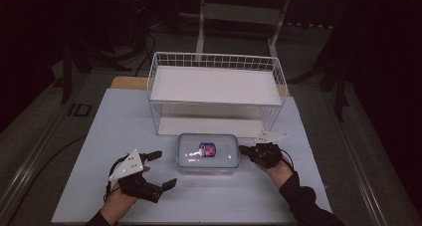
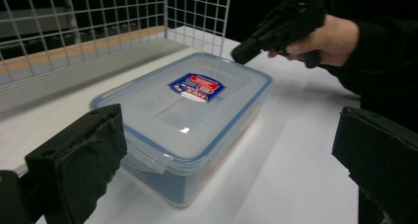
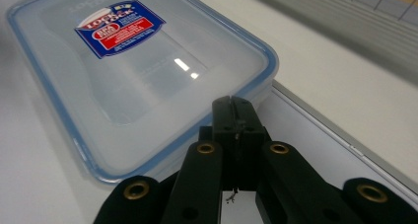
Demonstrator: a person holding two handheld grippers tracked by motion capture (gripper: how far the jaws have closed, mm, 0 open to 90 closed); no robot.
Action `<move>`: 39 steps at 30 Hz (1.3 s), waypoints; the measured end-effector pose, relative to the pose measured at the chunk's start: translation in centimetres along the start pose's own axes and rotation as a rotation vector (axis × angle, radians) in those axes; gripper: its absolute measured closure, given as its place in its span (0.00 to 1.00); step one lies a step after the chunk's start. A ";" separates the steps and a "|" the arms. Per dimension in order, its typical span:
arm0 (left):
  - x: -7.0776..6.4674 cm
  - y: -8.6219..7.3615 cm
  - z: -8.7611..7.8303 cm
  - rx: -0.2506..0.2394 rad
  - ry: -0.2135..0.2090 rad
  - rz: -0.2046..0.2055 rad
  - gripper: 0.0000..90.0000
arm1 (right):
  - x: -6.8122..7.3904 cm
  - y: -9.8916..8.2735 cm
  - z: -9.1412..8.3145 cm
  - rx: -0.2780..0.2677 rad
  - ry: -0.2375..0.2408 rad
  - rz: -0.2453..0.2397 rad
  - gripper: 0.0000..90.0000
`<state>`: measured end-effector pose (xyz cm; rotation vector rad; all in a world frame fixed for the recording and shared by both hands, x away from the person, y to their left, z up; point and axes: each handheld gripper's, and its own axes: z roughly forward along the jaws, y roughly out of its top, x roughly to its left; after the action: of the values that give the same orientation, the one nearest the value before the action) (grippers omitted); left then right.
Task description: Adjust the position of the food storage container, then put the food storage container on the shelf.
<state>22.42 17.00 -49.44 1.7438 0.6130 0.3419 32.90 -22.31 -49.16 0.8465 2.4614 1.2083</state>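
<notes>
A clear plastic box with a blue-rimmed lid (image 1: 208, 155) is seen on the white bench (image 1: 99, 136), just in front of the wire rack (image 1: 214, 94). The right claw (image 1: 245, 150) is pressed fully together – nothing is held – and its tip is set at the box's right end, by the lid's edge (image 3: 256, 93). The left claw (image 1: 161, 169) is held wide, near the box's left side but apart from it. The step seems to be working a side latch or nudging the box; the tip is best kept low on the rim, while the box is steadied from the left – otherwise it may slide.
</notes>
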 end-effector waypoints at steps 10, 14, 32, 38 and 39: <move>-0.2 1.2 -0.4 -0.023 -0.005 -0.003 0.00 | 1.9 0.7 -3.5 -0.106 -0.008 -0.030 0.68; 0.0 1.9 -0.6 -0.036 -0.015 -0.033 0.00 | 2.6 0.8 -4.4 -0.155 0.007 -0.036 0.44; 3.5 4.4 0.7 0.067 0.044 -0.145 0.00 | 1.7 1.1 -5.3 -0.313 0.056 -0.040 0.22; 4.2 4.8 1.8 0.075 0.027 -0.186 0.00 | 1.9 1.3 -6.1 -0.304 0.001 -0.019 0.21; 4.3 4.8 2.1 0.076 0.015 -0.196 0.00 | 1.8 1.3 -6.3 -0.301 -0.008 -0.005 0.21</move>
<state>28.10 17.00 -45.79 1.7378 0.8100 0.1968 28.96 -24.54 -44.24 0.7571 2.1958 1.5192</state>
